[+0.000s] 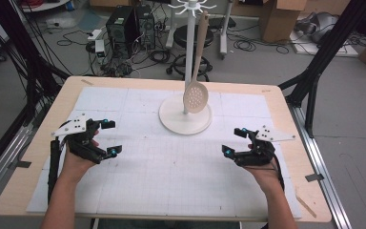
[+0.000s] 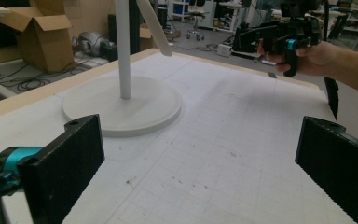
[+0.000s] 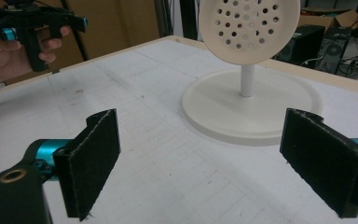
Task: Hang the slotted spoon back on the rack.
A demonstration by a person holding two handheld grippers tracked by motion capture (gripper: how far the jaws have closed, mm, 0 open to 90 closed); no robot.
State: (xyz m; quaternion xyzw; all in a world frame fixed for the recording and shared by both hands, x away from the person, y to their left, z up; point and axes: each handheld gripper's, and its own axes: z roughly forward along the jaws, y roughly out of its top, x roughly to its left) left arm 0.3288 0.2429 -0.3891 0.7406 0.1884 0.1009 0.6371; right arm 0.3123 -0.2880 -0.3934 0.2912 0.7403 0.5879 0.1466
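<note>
1. The left gripper (image 1: 109, 138) rests low at 9 o'clock on the table (image 1: 38, 157), jaws spread wide with nothing between them, tips aimed toward the centre of the white mat (image 1: 171, 176).
2. In the left gripper view, both black pads frame bare mat, with the stand's round base (image 2: 140, 109) ahead at 11 o'clock and well apart from them.
3. The stand (image 1: 190, 57) rises at 12 o'clock on the table, just beyond the mat's middle. A slotted spoon (image 1: 196, 93) hangs from its hooked top, handle tilted, perforated bowl down and just above the base, in front of the pole.
4. The right gripper (image 1: 234, 141) sits at 3 o'clock, held by a hand (image 1: 267, 174), jaws standing apart and holding nothing, well clear of the stand.
5. In the right gripper view, the spoon's bowl (image 3: 249, 29) hangs at 12 o'clock above the base (image 3: 223, 116), beyond the wide-set pads.
</note>
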